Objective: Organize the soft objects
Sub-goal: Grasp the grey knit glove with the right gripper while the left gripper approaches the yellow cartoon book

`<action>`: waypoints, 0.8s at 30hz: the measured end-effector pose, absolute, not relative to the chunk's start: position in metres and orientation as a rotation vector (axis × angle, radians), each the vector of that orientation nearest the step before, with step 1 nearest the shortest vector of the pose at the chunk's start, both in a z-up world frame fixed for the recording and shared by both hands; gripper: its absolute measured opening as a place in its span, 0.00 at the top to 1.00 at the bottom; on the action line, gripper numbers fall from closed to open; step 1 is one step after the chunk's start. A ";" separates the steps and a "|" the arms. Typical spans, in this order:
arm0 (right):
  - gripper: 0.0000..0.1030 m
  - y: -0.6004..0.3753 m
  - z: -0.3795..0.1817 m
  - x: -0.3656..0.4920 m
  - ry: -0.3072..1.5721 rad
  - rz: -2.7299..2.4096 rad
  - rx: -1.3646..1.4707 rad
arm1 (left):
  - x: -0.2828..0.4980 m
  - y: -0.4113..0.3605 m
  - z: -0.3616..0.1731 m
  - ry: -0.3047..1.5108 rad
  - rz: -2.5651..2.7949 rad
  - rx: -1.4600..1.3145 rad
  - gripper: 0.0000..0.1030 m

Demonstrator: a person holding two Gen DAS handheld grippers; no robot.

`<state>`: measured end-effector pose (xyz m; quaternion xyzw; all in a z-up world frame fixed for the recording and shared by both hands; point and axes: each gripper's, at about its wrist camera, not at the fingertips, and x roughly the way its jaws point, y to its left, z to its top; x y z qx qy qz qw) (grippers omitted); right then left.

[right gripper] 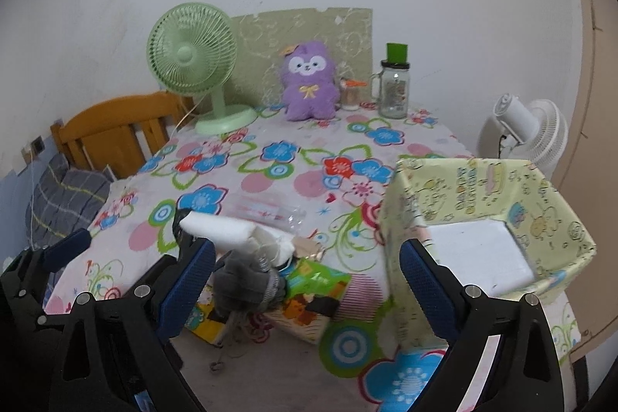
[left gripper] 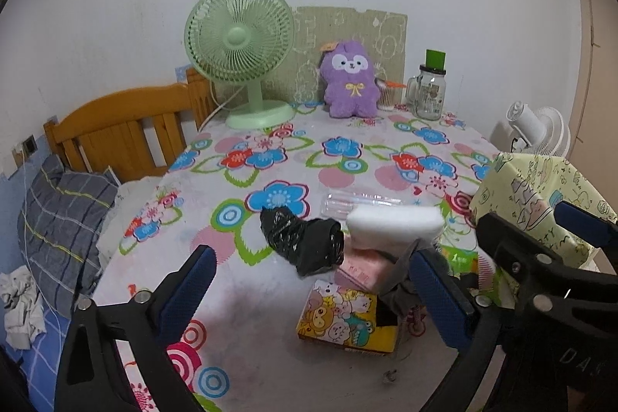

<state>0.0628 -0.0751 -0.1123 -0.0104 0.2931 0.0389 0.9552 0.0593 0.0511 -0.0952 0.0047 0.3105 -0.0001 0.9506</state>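
A pile of soft things lies on the flowered table: a white foam sponge, a crumpled black plastic bag, a pink pack, a cartoon tissue pack and a grey knit glove. My left gripper is open, low over the table, just before the pile. My right gripper is open, with the glove by its left finger. A pale yellow box, lined white inside, stands to the right. The sponge also shows in the right wrist view. A purple plush sits at the back.
A green desk fan, a glass jar mug and a small cotton-swab pot stand along the back wall. A clear plastic case lies behind the pile. A white fan stands off the right edge. A bed with wooden headboard is at left.
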 end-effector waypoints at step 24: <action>0.26 -0.042 -0.166 0.100 0.809 0.169 -0.003 | 0.080 0.061 -0.142 0.773 0.018 0.043 0.12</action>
